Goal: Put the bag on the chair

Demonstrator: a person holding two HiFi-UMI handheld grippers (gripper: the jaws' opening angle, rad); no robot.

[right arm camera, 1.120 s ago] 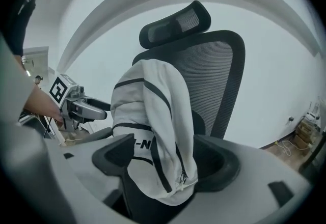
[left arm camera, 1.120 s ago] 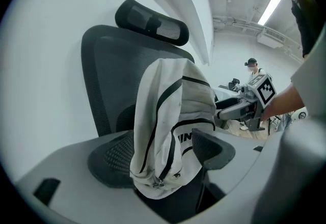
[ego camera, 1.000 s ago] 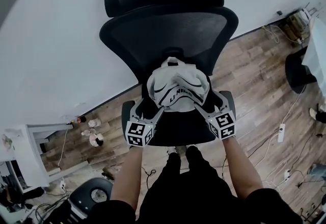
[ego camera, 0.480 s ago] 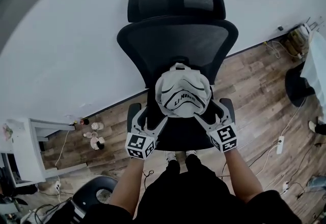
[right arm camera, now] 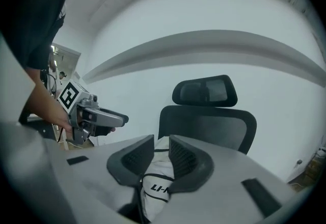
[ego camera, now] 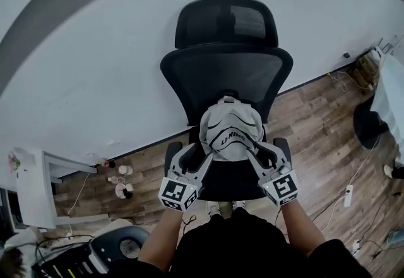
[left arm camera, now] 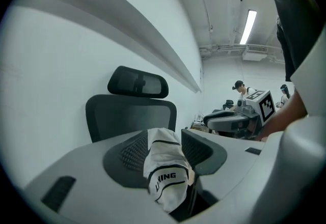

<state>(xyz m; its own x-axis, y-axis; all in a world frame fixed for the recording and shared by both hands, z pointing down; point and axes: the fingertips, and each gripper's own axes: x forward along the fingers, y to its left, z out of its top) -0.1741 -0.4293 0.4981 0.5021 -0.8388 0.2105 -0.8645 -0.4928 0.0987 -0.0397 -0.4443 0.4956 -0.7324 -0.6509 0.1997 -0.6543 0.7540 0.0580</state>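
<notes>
Head view: we held the bag [ego camera: 231,134] in front of the chair [ego camera: 227,74] back, over its seat [ego camera: 237,181], with the left gripper [ego camera: 202,158] and right gripper [ego camera: 254,158] on either side. We judged this the carry to the seat. To do it well, both hands should travel level and together, then lower until the seat bore the bag before letting go. The bag was soft, rounded and pale grey, with black curved stripes and lettering.

Left gripper view: the jaws had just been closing and pressed the bag [left arm camera: 165,172] between them. Its cloth bulged and drooped below the pads.

Right gripper view: these jaws, also just closing, pinched a narrower fold of the bag [right arm camera: 157,187]. A gentle pace seemed wise against slipping.
</notes>
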